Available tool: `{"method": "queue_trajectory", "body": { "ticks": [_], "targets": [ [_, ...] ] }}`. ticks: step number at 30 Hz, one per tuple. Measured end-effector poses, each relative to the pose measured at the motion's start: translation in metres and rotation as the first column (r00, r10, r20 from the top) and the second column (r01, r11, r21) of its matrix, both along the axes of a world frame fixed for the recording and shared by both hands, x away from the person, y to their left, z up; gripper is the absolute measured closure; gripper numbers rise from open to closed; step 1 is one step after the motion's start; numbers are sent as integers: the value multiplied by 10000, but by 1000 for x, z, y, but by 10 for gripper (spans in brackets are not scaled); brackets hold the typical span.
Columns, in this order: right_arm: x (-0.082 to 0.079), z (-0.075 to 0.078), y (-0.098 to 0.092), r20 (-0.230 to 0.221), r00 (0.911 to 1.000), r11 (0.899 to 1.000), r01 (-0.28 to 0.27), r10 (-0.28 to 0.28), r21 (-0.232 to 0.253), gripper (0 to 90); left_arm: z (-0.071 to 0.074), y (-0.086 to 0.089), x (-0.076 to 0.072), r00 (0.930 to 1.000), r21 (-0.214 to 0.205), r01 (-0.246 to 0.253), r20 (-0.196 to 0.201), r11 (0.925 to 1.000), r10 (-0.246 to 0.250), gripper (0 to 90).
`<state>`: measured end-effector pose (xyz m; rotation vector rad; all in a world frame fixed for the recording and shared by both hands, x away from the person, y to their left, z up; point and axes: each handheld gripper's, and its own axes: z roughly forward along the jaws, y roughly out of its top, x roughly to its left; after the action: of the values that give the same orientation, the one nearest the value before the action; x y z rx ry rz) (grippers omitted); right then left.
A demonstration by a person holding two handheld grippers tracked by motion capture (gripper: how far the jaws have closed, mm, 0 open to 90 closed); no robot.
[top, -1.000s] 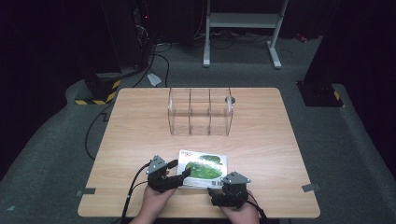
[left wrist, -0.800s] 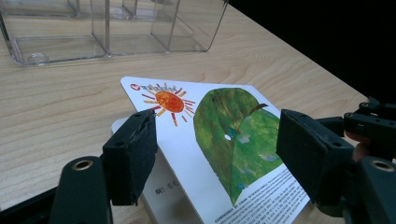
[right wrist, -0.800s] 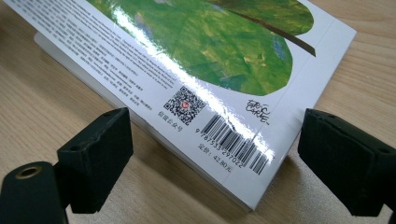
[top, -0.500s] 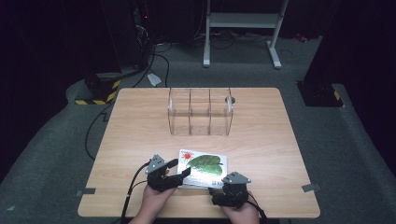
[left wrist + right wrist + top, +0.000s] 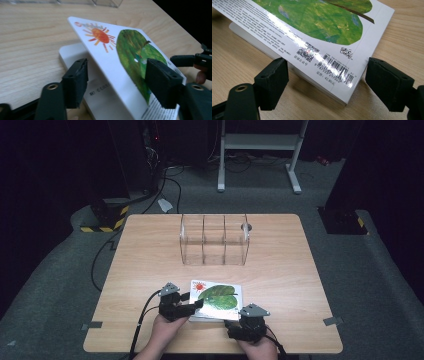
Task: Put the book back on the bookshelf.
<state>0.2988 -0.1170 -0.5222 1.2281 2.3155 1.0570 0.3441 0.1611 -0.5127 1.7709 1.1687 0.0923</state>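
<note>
Book: a thin picture book (image 5: pixel 216 298) with a white cover, a red sun and a large green leaf is seen lying on the near part of the table (image 5: pixel 150 255), in front of the clear divider box (image 5: pixel 214 240) and well apart from it; its long axis is laid across the table, parallel to the box's front wall; the sun end is turned toward the left gripper, the barcode corner toward the right gripper.
Cover: the cover (image 5: pixel 117 57) is raised at its left edge and tilted up off the white pages (image 5: pixel 75 57); the spine side is kept down on the far side from the box's left end.
Left gripper: the left gripper (image 5: pixel 189 308) is placed at the book's near-left corner, nearer than the box; in the left gripper view one pad (image 5: pixel 160 85) is set over the lifted cover and the other (image 5: pixel 76 80) under it beside the pages; its jaws have just been closing with the cover between them; pad contact is not seen, so a grip cannot be confirmed.
Right gripper: the right gripper (image 5: pixel 235 327) is held at the book's near-right corner; in the right gripper view its jaws stand apart on either side of the barcode corner (image 5: pixel 337 72), with gaps to it; they have just been closing slightly.
Change: compared with the earlier frames, the left gripper has been turned further in over the cover; the book's place before the box is unchanged.
</note>
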Motion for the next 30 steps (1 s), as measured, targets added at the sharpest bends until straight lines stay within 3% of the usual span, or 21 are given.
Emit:
{"method": "queue_trajectory", "body": {
  "ticks": [4,7,11,13,17,18,19,24,26,29,30],
  "targets": [
    [0,0,2,78,10000,9997,-44,46,-241,188,0,2,9,9974,164,638,-348,9978,-632,427],
    [-1,0,2,-2,10000,9998,-18,18,-205,188,2,3,10,9974,69,667,-268,9977,-665,487],
    [-1,0,0,-203,9997,9997,-105,101,-228,189,1,5,8,9968,275,800,-22,9964,-799,550],
    [-3,1,-3,-225,9996,9998,-173,174,34,210,0,6,8,9958,356,907,110,9952,-911,556],
    [-4,2,-10,-370,9992,9987,-148,166,478,213,3,8,7,9928,386,1036,561,9939,-1057,630],
    [-4,3,-14,-264,9996,9980,-104,121,628,215,4,8,5,9882,606,1161,930,9914,-1214,644],
    [-4,3,-14,-264,9996,9980,-104,121,628,215,4,8,5,9882,606,1161,930,9914,-1214,653],
    [2,6,-21,-186,9995,9930,278,-258,1147,224,8,4,-4,9692,1151,1243,1988,9855,-1454,697],
    [8,9,-23,-172,9994,9896,325,-304,1399,229,8,4,-7,9662,1394,1194,2115,9830,-1474,698],
    [15,10,-24,-221,9993,9886,331,-301,1469,231,7,3,-9,9664,1306,1121,2163,9851,-1387,702],
    [22,10,-23,-314,9991,9884,344,-301,1478,231,7,3,-11,9608,1317,1122,2385,9849,-1413,702]
  ]
}}
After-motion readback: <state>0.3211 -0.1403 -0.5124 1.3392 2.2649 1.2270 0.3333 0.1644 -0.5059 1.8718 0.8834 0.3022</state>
